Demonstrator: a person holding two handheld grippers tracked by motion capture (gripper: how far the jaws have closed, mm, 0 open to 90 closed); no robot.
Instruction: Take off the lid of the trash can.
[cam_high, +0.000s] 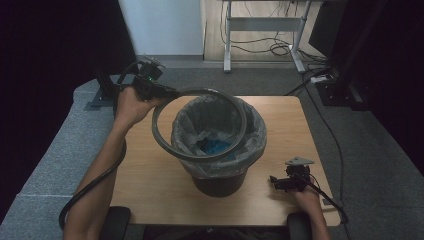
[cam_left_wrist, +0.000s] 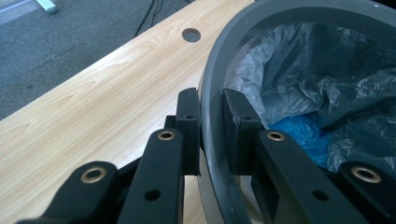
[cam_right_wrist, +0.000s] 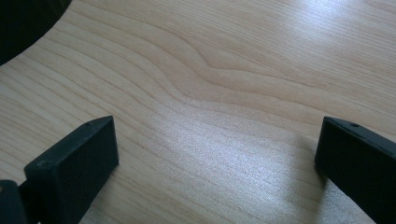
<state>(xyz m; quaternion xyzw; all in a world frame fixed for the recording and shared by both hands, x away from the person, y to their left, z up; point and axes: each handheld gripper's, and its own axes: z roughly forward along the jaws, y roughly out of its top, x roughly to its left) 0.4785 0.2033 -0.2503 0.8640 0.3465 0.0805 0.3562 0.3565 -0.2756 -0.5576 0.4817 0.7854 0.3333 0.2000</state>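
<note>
A dark bin (cam_high: 218, 150) lined with a grey plastic bag (cam_high: 216, 126) stands on the middle of the wooden table (cam_high: 145, 175). My left gripper (cam_high: 165, 93) is shut on a grey plastic ring (cam_high: 200, 125) and holds it tilted over the bin's mouth, off to the left. In the left gripper view the jaws pinch the ring's band (cam_left_wrist: 212, 112), and something blue (cam_left_wrist: 299, 133) lies down in the bag. My right gripper (cam_high: 276, 181) rests low on the table to the right of the bin, open, with bare wood (cam_right_wrist: 219, 140) between its jaws.
The table has a round cable hole (cam_left_wrist: 191, 34) at its far side. Grey carpet (cam_high: 50, 150) surrounds the table. A desk frame (cam_high: 262, 30) with cables stands at the back, and dark equipment (cam_high: 345, 85) at the back right.
</note>
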